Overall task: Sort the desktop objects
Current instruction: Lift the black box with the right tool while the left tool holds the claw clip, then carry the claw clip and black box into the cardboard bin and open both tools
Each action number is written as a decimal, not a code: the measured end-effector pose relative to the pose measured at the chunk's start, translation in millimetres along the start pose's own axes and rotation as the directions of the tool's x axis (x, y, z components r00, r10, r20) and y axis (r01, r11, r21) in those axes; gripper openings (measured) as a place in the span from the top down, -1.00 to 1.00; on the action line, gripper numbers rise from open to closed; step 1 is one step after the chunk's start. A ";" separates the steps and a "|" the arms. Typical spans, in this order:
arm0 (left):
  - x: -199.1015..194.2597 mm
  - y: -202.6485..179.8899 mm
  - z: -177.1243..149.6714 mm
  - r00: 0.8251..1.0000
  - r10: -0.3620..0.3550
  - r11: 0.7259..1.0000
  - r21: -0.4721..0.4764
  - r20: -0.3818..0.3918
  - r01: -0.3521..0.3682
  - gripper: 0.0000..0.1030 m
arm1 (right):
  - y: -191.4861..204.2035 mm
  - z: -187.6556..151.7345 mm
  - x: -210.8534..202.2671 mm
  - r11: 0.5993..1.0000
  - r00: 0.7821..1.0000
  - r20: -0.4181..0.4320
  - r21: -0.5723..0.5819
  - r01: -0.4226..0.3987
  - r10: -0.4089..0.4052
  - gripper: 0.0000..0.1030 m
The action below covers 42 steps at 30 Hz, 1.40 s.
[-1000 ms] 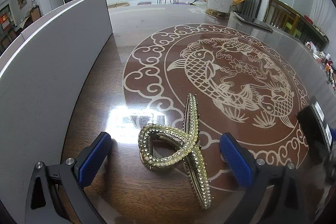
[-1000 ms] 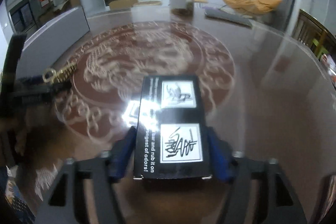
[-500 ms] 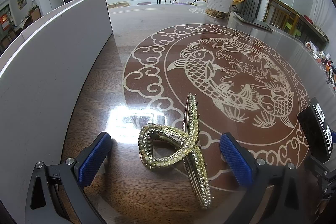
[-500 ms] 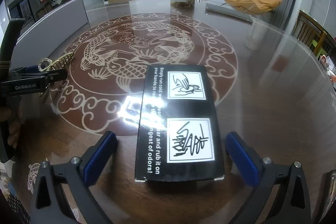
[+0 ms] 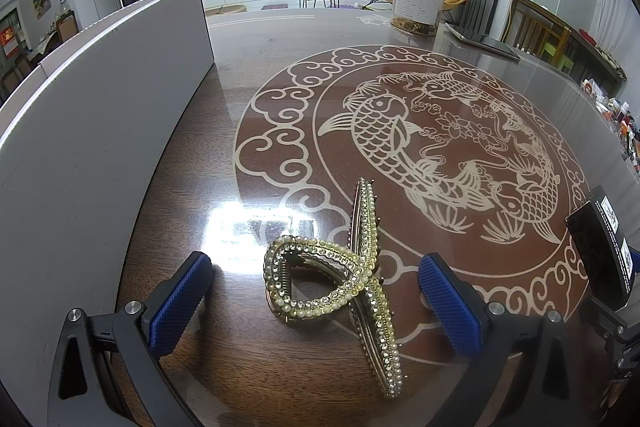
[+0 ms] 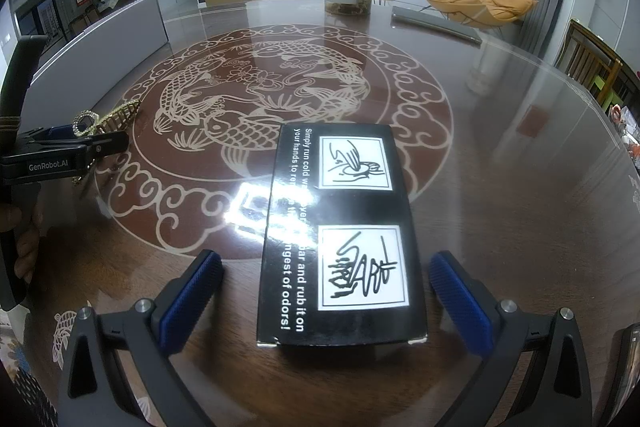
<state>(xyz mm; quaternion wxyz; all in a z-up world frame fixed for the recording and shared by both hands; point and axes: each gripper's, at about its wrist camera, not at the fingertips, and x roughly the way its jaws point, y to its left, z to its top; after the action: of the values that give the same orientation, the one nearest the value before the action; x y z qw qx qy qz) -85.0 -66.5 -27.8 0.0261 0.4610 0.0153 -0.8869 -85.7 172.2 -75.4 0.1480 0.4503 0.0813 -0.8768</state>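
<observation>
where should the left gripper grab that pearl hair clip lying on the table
Probably the round looped end of the hair clip, which stands proud between the open left gripper. Come from above and close across the loop. The long toothed arms lie low and thin on the table, so they offer less to pinch.
</observation>
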 end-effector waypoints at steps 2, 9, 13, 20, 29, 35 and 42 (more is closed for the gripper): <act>0.1 -0.1 0.1 1.000 0.000 1.000 0.000 0.000 0.000 -1.00 | 0.0 0.0 0.0 1.000 1.000 0.000 0.000 0.000 0.000 -1.00; 0.5 -0.3 0.1 1.000 0.000 1.000 -0.001 0.000 0.000 -1.00 | -0.2 -0.1 -0.4 1.000 1.000 0.000 0.000 0.000 0.000 -1.00; 0.6 -0.3 0.1 1.000 0.000 1.000 -0.001 0.000 0.000 -1.00 | -0.2 -0.1 -0.5 1.000 1.000 0.000 0.000 0.000 0.000 -1.00; 0.6 -0.6 0.1 1.000 0.000 1.000 -0.001 0.000 0.000 -1.00 | -0.2 0.2 -0.1 1.000 1.000 0.000 -0.001 0.000 0.000 -1.00; 1.6 -0.8 1.3 1.000 -0.007 1.000 0.001 0.001 0.007 -1.00 | -0.3 0.4 0.1 1.000 1.000 -0.001 -0.001 0.000 0.000 -1.00; -0.2 -3.2 0.7 0.999 -0.032 0.997 0.065 -0.014 0.033 -0.84 | -0.3 0.5 -0.1 1.000 1.000 -0.001 -0.001 -0.001 0.001 -1.00; -14.7 -7.3 -7.6 0.999 -0.020 0.997 0.075 0.031 0.018 0.06 | -0.8 0.6 -0.2 1.000 1.000 -0.001 0.000 -0.003 0.003 -1.00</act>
<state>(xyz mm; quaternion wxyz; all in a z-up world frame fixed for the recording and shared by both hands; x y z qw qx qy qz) -70.9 -58.4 -20.1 0.0005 0.4473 -0.0140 -0.8943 -86.3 172.8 -74.9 0.1493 0.4508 0.0807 -0.8763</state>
